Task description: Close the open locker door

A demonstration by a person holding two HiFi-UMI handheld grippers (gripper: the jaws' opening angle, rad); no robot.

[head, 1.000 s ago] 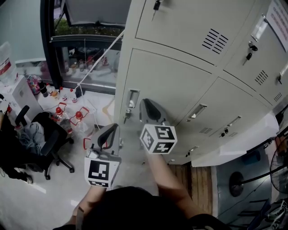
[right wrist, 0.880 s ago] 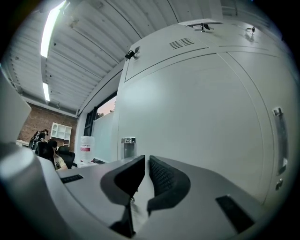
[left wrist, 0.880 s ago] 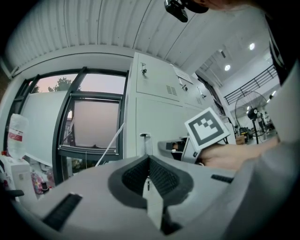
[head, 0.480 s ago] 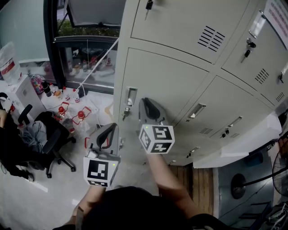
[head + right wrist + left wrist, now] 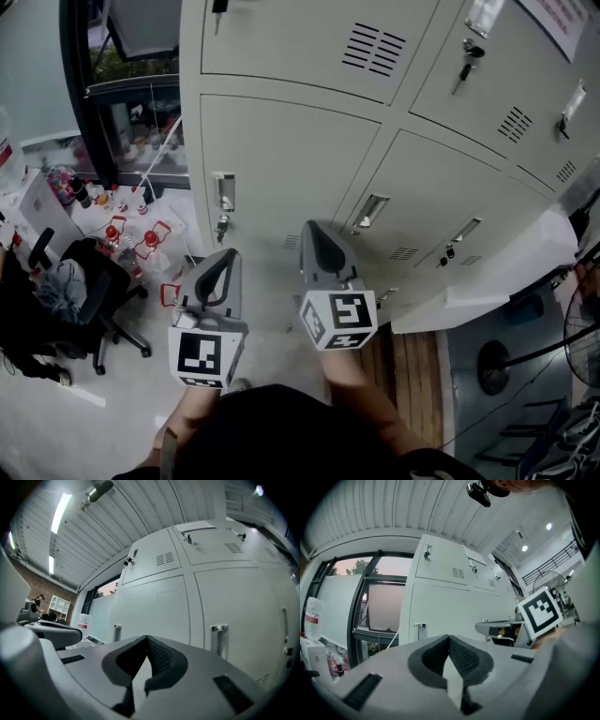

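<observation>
The bank of pale grey lockers (image 5: 394, 141) fills the head view. The middle-row door (image 5: 281, 159) straight ahead lies flush with its neighbours; its chrome handle (image 5: 223, 192) has a key hanging below it. My left gripper (image 5: 225, 253) is shut and empty, a short way off the lockers. My right gripper (image 5: 314, 227) has just been closing and is shut with nothing between its jaws, also clear of the door. In the left gripper view the left gripper (image 5: 449, 638) points at the same handle (image 5: 420, 627). In the right gripper view the right gripper (image 5: 146, 638) faces closed doors and a handle (image 5: 219, 637).
A pale flat panel (image 5: 487, 281) juts out from the lockers at lower right, over a wooden floor strip (image 5: 412, 375). At left stand a black office chair (image 5: 84, 272), red-capped bottles (image 5: 131, 239) and a window (image 5: 122, 84). A fan (image 5: 586, 347) is at the right edge.
Both grippers have drawn back from the locker front, the right one away from the handle. The lockers have shifted left in view and face me more squarely.
</observation>
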